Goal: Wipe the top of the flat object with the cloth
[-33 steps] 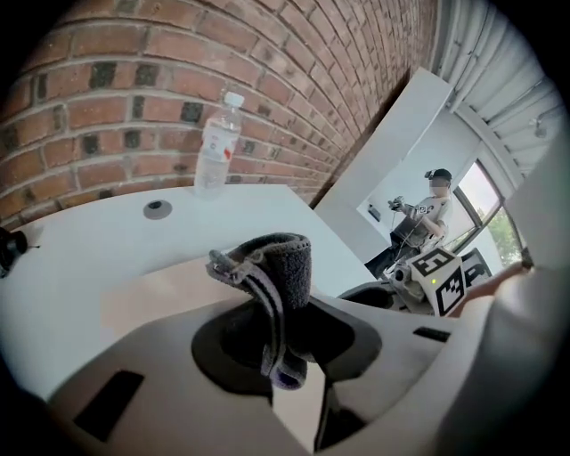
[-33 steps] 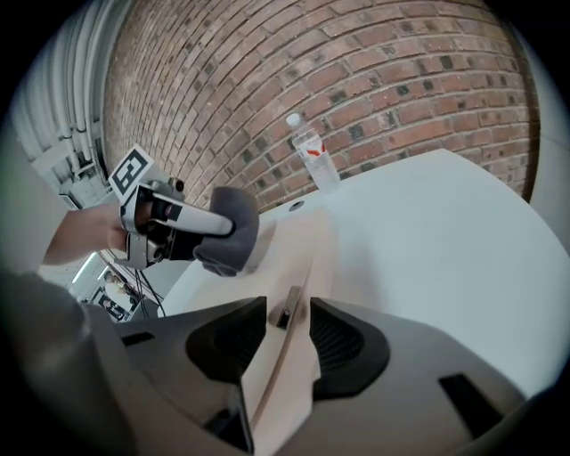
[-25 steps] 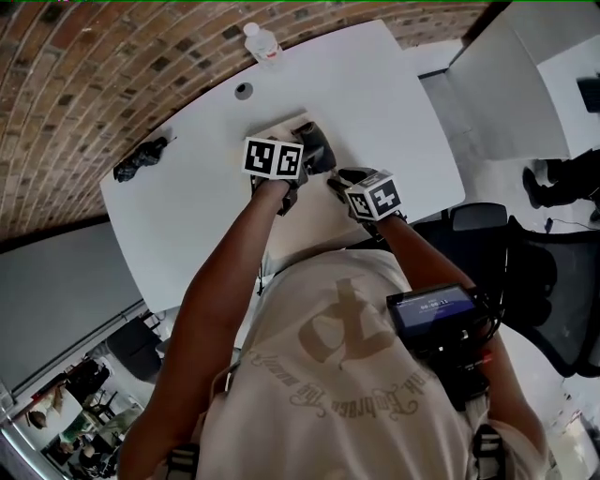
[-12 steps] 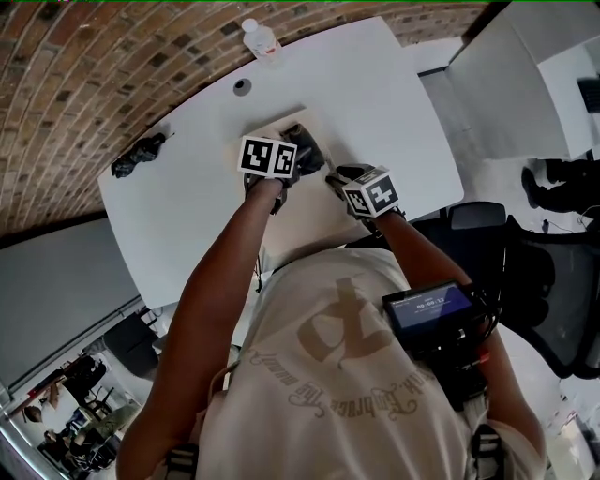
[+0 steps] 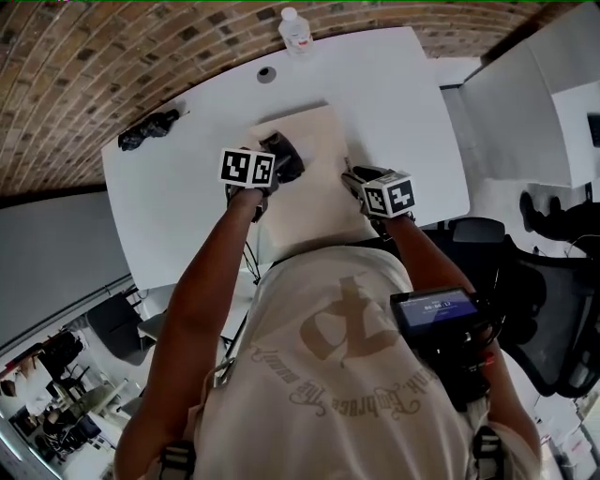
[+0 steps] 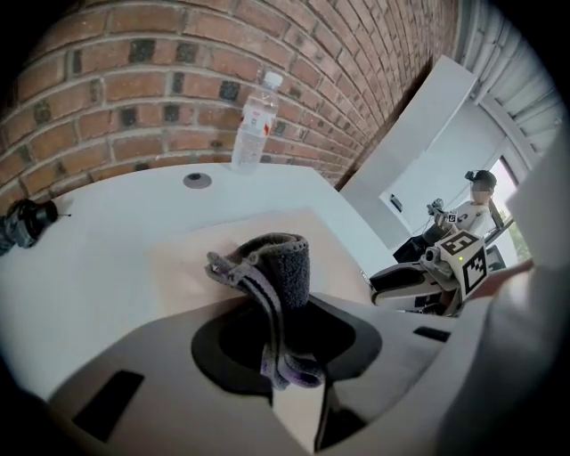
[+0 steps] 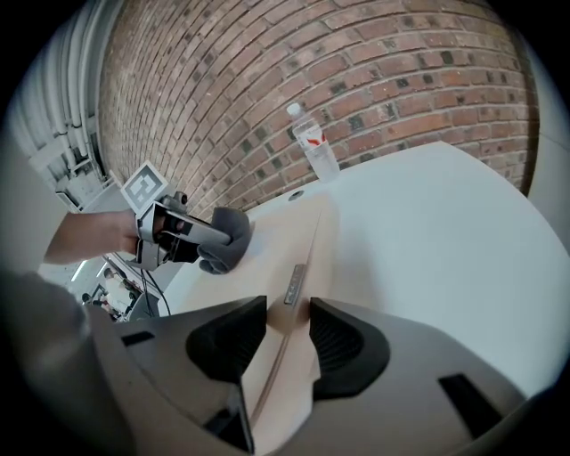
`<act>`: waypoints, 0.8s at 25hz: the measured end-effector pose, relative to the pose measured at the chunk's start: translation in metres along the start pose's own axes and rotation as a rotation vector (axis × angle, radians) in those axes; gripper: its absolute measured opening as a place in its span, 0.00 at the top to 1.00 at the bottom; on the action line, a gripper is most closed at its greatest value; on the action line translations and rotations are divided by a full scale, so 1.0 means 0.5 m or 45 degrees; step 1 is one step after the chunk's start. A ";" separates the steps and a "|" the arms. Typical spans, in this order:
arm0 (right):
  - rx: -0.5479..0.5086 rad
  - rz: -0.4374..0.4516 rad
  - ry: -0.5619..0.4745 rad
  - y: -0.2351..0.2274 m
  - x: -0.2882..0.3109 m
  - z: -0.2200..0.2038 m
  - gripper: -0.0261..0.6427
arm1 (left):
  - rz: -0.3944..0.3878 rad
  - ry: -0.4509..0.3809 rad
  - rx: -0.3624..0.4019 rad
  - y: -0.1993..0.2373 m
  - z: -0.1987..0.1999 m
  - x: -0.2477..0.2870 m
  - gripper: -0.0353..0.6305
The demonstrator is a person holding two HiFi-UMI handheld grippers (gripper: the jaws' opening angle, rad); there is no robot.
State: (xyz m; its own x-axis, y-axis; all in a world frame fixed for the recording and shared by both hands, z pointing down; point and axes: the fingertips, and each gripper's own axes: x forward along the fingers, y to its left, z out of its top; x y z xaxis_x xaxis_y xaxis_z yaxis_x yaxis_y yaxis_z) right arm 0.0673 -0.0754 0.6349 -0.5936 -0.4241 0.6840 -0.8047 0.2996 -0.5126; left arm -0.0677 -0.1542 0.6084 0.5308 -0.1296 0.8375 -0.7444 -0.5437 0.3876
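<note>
Compared with a second ago, the cloth [image 5: 283,157] is found further left on the board [image 5: 314,202]. It is now near the far left corner rather than the far right part, carried there by the left gripper [image 5: 270,169]. The right gripper [image 5: 352,176] is seen at the same place on the board's right edge as before.

The board is laid flat on the white table [image 5: 178,206], directly in front of the person. Its long axis is directed away from the person towards the brick wall, roughly at the bottle [image 5: 294,28] stood at the table's far edge. The board is turned slightly, so that its far left corner is set nearer the person than its far right one.

The dark grey cloth is clamped between the closed jaws of the left gripper. In the left gripper view it is seen curling up out of them above the pale top of the board. In the right gripper view the cloth appears to be rested on that top.

The jaws of the right gripper are kept partly apart and are closed on the board's right edge, which fills the gap between them.
</note>
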 end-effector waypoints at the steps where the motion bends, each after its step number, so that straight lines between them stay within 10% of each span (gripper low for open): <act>1: -0.001 -0.002 0.001 0.000 0.001 0.000 0.72 | 0.005 -0.009 -0.015 0.012 -0.008 -0.009 0.79; 20: 0.046 -0.113 -0.036 0.012 -0.003 -0.001 0.72 | 0.074 -0.096 -0.152 0.160 -0.128 -0.143 0.79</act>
State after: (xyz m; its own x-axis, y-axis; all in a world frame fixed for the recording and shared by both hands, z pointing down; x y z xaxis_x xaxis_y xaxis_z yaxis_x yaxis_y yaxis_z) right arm 0.0633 -0.0723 0.6309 -0.5193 -0.4716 0.7127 -0.8526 0.2289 -0.4697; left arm -0.1910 -0.1351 0.6043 0.5110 -0.2222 0.8304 -0.8151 -0.4319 0.3861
